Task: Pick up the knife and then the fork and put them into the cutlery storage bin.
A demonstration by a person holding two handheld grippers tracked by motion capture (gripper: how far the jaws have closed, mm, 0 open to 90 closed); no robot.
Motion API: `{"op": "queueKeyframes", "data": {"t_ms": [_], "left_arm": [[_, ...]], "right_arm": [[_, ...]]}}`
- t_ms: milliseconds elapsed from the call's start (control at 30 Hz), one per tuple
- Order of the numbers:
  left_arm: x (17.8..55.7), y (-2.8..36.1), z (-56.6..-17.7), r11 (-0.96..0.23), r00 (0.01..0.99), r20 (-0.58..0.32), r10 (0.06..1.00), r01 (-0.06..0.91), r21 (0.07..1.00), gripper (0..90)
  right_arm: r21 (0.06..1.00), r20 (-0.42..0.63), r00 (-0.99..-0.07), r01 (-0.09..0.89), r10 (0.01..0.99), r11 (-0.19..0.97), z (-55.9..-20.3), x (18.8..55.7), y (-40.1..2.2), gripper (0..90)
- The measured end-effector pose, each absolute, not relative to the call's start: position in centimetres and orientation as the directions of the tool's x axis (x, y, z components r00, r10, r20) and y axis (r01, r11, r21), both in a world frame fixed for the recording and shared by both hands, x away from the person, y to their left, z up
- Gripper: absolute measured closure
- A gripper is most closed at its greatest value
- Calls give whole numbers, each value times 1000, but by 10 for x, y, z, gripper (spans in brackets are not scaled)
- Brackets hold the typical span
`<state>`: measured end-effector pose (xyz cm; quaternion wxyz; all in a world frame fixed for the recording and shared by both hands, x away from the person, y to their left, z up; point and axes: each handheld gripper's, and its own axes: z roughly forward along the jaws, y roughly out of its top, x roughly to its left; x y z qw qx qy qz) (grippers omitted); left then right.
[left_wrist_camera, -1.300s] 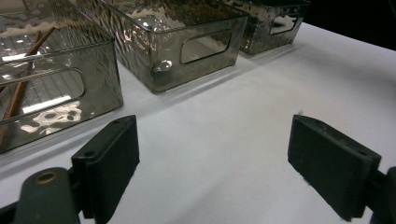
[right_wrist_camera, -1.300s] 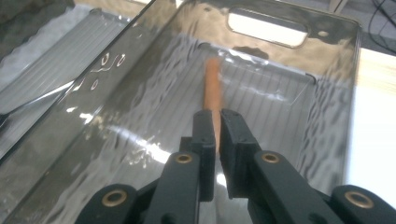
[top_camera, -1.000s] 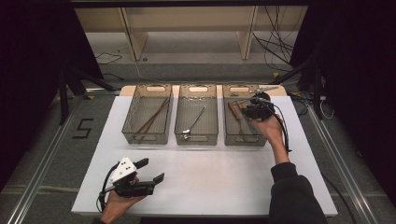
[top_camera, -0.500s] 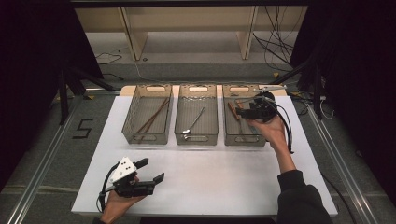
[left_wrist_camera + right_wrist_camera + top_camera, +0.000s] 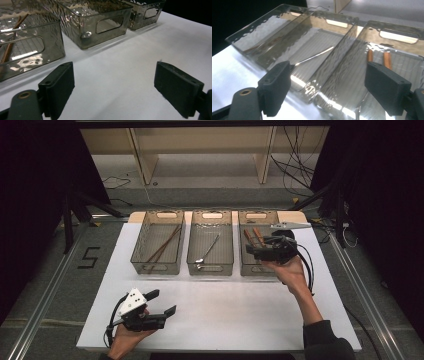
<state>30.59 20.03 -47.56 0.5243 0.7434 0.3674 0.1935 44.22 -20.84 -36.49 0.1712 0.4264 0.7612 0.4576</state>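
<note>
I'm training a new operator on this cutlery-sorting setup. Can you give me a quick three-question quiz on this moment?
1. True or false: the right gripper holds a utensil.
2. Which bin holds the metal spoon: A left, B middle, C right?
3. What lies in the left bin?

Key:
1. False; its jaws have just been opening and stand wide with nothing between them.
2. B.
3. Brown chopsticks.

A white surface (image 5: 225, 320) is seen under three smoky grey see-through bins (image 5: 210, 242) with a rippled pattern. Brown chopsticks (image 5: 162, 245) and a silver spoon (image 5: 206, 251) are shown inside. Reddish-brown handles (image 5: 378, 58) are seen in the right bin. Black claws (image 5: 112, 85) are shown.
</note>
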Motion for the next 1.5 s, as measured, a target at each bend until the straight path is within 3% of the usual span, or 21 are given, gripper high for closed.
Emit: {"op": "queueKeyframes", "data": {"t_ms": [1500], "left_arm": [[306, 200, -475, -162, 658, -119, 743, 349, 923, 162]], "right_arm": [[908, 138, -701, 371, 700, 193, -435, 328, -211, 220]]}}
